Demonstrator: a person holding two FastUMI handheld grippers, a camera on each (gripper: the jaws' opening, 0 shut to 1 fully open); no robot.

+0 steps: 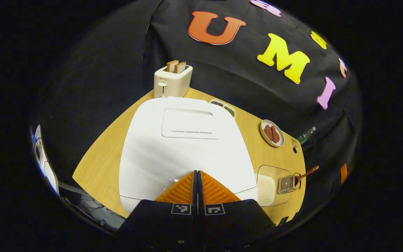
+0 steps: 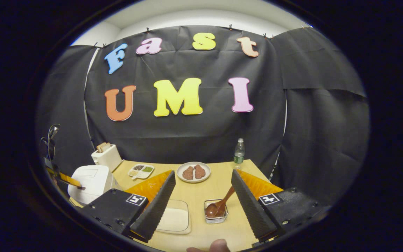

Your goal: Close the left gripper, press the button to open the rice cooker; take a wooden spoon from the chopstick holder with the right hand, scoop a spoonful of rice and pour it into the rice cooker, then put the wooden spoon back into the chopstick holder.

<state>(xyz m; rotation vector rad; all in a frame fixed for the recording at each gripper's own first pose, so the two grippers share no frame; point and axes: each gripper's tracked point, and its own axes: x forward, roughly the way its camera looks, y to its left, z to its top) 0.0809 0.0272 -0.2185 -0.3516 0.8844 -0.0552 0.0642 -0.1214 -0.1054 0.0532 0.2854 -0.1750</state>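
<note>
Left tool (image 1: 197, 175) has its fingers pressed together over my rice cooker (image 1: 184, 147). Right tool (image 2: 203, 196) is spread apart above the wooden spoon (image 2: 219, 206), right of the cooker.

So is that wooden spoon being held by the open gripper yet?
Apart. In the right gripper view, the right gripper stands open, and the wooden spoon rests in the chopstick holder between its fingers, with bare table showing on both sides.
</note>
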